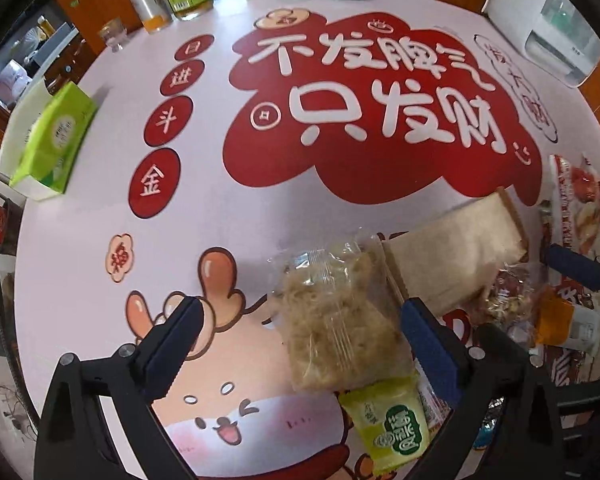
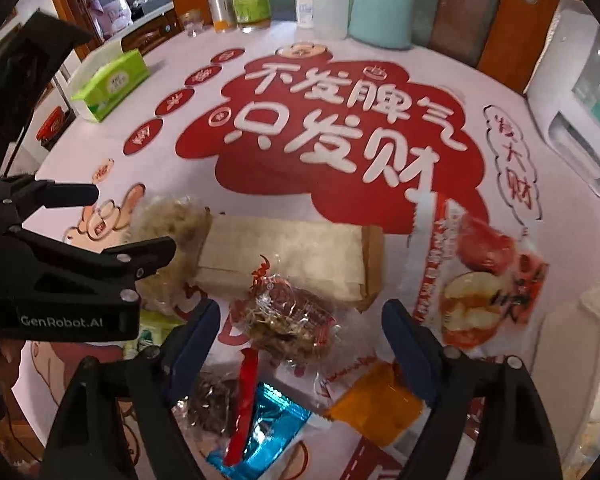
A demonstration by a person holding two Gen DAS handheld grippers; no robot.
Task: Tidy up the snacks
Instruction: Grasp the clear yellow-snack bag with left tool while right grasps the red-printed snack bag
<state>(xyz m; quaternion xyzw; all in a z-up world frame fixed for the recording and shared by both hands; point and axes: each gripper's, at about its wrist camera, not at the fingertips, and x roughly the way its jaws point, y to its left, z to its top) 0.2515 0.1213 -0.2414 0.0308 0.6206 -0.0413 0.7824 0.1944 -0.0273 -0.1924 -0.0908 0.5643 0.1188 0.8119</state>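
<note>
- Left gripper (image 1: 300, 336): jaws spread wide, nothing held. It hovers low in the left wrist frame over a clear noodle packet (image 1: 336, 320), which lies between the two fingers but touches neither as far as can be seen.
- Right gripper (image 2: 300, 340): jaws likewise wide apart and empty, poised above a crinkly red-printed clear snack bag (image 2: 288, 316) at lower centre of the right wrist frame.
- Snack cluster: gathered on the worktop (image 1: 100, 208), lower right of the left view and lower half of the right view.
- Noodle packet: light; brittle contents likely to crush. Film looks slippery. Best taken by the sealed top edge or across the narrow width with gentle pressure.
- Green sachet (image 1: 392, 424): small, flat, soft; lies under the noodle packet's near end. A pinch at an exposed edge suits it.
- Brown paper bag (image 2: 296, 256): flat, fairly stiff, probably light; overlapped by the red-printed bag. Grip at the folded right end.
- Red apple-print pouch (image 2: 476, 276): puffy, glossy, at centre right; take it by the serrated white seam.
- Blue foil packet (image 2: 260, 428), orange packet (image 2: 376, 408): bottom of the right view; thin, slick, light.
- Background: green tissue pack (image 2: 112, 80) upper left; bottles and a teal canister (image 2: 380, 12) along the top edge.
</note>
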